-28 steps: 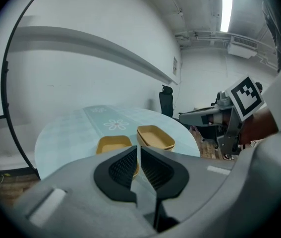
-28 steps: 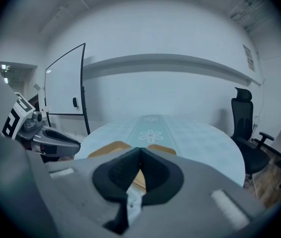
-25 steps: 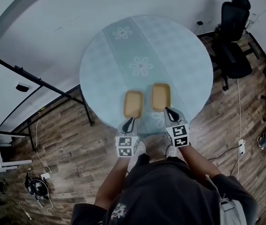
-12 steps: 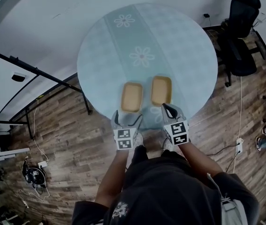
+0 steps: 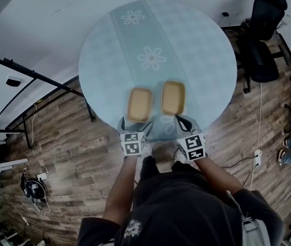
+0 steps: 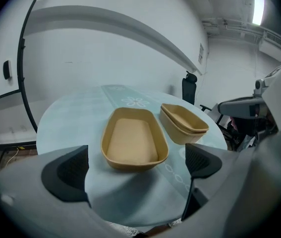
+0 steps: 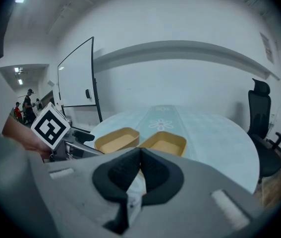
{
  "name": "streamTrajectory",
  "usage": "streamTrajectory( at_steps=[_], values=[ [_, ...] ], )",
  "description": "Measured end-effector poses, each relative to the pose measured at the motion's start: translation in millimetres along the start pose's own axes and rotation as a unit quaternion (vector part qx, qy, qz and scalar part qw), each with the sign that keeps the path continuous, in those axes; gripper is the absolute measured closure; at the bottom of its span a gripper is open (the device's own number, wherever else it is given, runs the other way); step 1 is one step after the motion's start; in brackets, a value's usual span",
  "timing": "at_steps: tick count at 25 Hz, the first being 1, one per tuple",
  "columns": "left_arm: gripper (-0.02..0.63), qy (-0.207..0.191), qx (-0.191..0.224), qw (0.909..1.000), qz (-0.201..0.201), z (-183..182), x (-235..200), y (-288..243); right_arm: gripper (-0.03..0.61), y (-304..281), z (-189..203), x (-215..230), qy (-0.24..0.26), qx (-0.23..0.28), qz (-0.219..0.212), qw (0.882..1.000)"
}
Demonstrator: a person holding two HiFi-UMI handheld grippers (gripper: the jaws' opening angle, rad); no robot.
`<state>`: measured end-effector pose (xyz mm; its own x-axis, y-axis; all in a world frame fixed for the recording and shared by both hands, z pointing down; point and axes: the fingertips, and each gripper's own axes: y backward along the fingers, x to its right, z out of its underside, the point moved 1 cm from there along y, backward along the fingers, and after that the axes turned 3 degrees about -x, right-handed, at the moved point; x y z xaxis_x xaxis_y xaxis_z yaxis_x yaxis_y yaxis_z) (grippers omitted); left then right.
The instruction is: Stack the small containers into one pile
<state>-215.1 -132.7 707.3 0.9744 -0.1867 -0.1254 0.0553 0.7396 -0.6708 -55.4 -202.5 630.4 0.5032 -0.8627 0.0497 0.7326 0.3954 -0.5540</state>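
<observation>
Two tan oblong containers lie side by side near the front edge of the round table [image 5: 109,40]. The left container [image 5: 139,104] [image 6: 133,143] is single. The right one [image 5: 173,97] [image 6: 184,123] looks like two nested. My left gripper [image 5: 135,124] [image 6: 135,170] hangs at the table edge just short of the left container, its jaws opening wide with nothing between them. My right gripper [image 5: 177,118] [image 7: 140,167] is shut on nothing, just short of the right container [image 7: 164,144].
A pale blue flowered cloth covers the table. A black office chair [image 5: 260,40] stands at the right on the wooden floor. A black-framed panel [image 5: 32,76] runs along the left. Cables and a small device [image 5: 32,188] lie on the floor.
The left gripper's jaws have gone from shut to wide open. Both grippers stay at the table's front edge, and the containers have not moved on the cloth.
</observation>
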Motion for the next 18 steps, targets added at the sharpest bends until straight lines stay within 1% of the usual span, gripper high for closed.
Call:
streamTrajectory(
  at_steps=[6,10,14,18],
  values=[
    [0.015,-0.011,-0.011,0.9998,-0.011,2.3,0.4,-11.8,0.577,-0.2,2.3,-2.1,0.027,-0.001,-0.007,1.000],
    [0.015,-0.011,-0.020,0.9996,-0.019,3.2,-1.4,-19.3,0.577,-1.2,5.0,-2.8,0.030,-0.002,-0.015,0.999],
    [0.015,-0.007,-0.023,0.9995,-0.020,0.1,-4.4,-25.2,0.577,-2.5,7.2,0.6,0.031,-0.006,-0.020,0.999],
    [0.018,-0.009,-0.036,0.9990,-0.024,-1.1,-5.5,-31.5,0.577,-3.8,11.7,6.2,0.030,-0.012,-0.023,0.999]
  ],
)
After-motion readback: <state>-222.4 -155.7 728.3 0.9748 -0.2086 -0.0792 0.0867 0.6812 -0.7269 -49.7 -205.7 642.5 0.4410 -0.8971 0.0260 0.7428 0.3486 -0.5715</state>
